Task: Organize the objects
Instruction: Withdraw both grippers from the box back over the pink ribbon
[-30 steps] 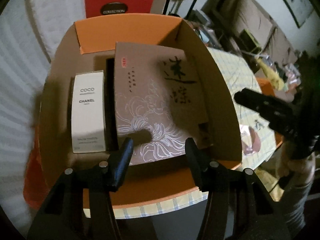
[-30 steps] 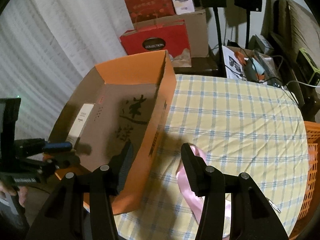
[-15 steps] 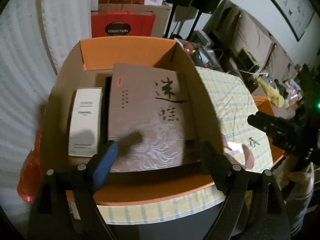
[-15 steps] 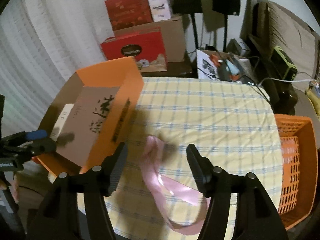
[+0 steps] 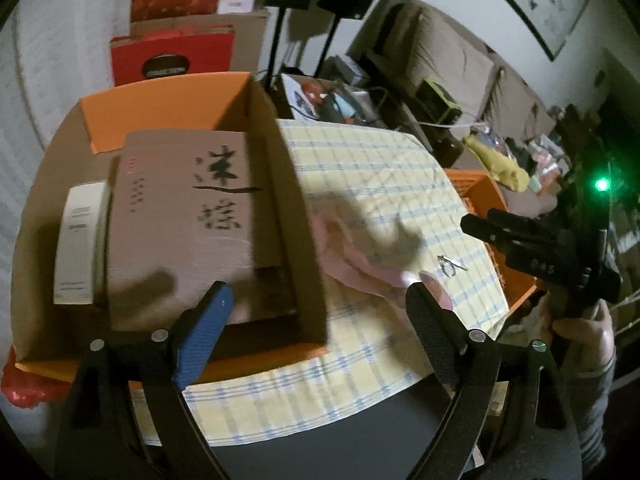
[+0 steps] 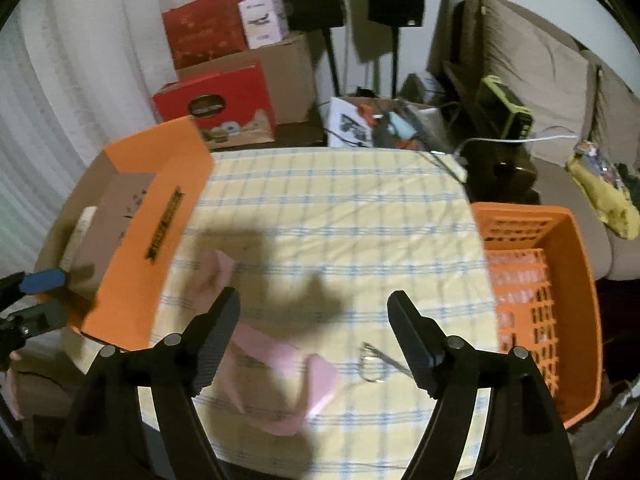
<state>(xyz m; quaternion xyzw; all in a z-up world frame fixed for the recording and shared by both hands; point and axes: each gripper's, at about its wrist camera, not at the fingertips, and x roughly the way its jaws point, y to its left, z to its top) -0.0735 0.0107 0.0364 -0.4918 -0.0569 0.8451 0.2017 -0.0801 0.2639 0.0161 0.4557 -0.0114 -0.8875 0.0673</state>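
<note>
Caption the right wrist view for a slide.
Open right gripper above pink ribbon and metal ring on checked tablecloth.

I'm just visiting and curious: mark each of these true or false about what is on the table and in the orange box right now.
1. The pink ribbon lies on the checked tablecloth, outside the orange box. True.
2. The right tool is clamped on the ribbon. False: its jaws stand open, holding nothing.
3. A white carton lies beside the brown printed box inside the orange box. True.
4. The orange basket sits inside the orange box. False: it stands at the table's opposite end.
5. The left tool grips the white carton. False: it is open and empty.
</note>
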